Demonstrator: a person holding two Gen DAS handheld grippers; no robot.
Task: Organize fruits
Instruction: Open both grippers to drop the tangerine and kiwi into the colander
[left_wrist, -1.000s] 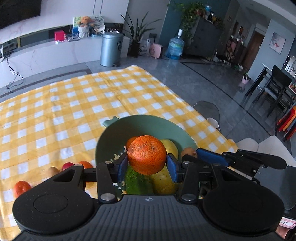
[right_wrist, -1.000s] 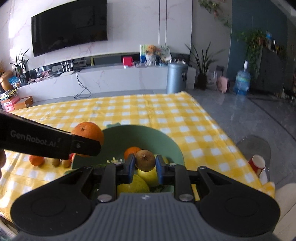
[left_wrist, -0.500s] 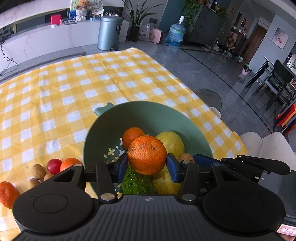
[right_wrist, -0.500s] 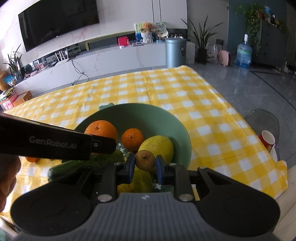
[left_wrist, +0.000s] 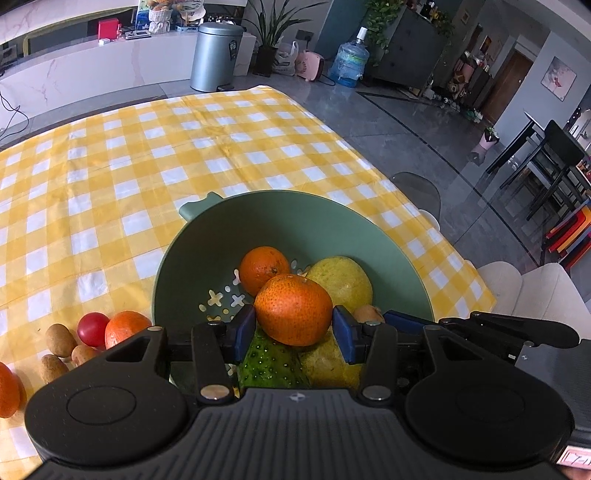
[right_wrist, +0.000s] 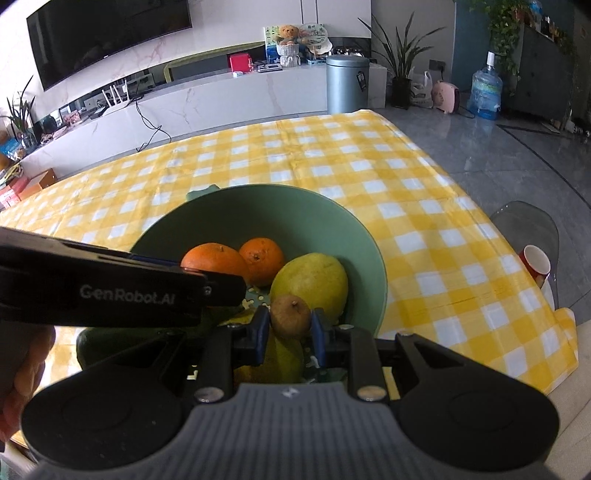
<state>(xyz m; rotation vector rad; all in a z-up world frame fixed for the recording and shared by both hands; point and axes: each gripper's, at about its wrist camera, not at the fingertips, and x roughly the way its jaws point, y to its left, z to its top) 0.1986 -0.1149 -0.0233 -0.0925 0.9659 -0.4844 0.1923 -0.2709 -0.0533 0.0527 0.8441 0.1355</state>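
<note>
Clamped between the blue pads of the left gripper (left_wrist: 293, 326), an orange (left_wrist: 293, 309) is held over the near side of the green bowl (left_wrist: 258, 218). A small brown fruit (right_wrist: 290, 315) is pinched narrowly by the right gripper (right_wrist: 288, 328) above the same bowl. Farther in, a second orange (left_wrist: 263, 268) and a yellow pear (left_wrist: 341, 282) are seen lying inside it. Loose fruits (left_wrist: 92, 328) are left on the checked cloth (left_wrist: 147, 155), left of the bowl.

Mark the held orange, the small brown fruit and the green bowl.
orange (left_wrist: 293, 309): left wrist view, middle of its peel, between the fingers.
brown fruit (right_wrist: 290, 316): right wrist view, middle of its skin, below the stem.
bowl (right_wrist: 258, 212): right wrist view, bare inner wall at the far side.
</note>
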